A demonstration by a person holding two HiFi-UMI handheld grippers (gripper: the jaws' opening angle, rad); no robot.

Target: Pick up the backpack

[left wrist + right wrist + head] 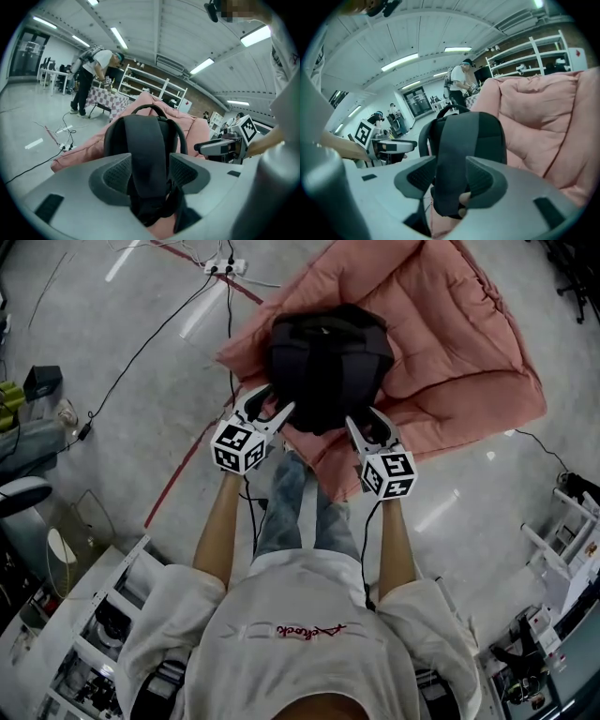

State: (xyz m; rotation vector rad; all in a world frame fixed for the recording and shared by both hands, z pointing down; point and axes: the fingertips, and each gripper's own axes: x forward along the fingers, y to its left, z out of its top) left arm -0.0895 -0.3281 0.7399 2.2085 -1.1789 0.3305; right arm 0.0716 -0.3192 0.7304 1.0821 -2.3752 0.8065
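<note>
The black backpack (pixel 328 357) sits on the pink quilt (pixel 469 343), at the quilt's edge nearest us. It stands up tall. Its top points up and away from us, and its straps face us. Our left claw (pixel 274 405) is spread wide around one strap (pixel 147 154), not squeezing it. Our right claw (pixel 366 420) is spread around the other strap (pixel 452 159), loose too.

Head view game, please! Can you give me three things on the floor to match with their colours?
Things:
1. backpack
2. quilt
3. power strip

Colours:
A. white
B. black
C. pink

Pairs: 1-B, 2-C, 3-A
</note>
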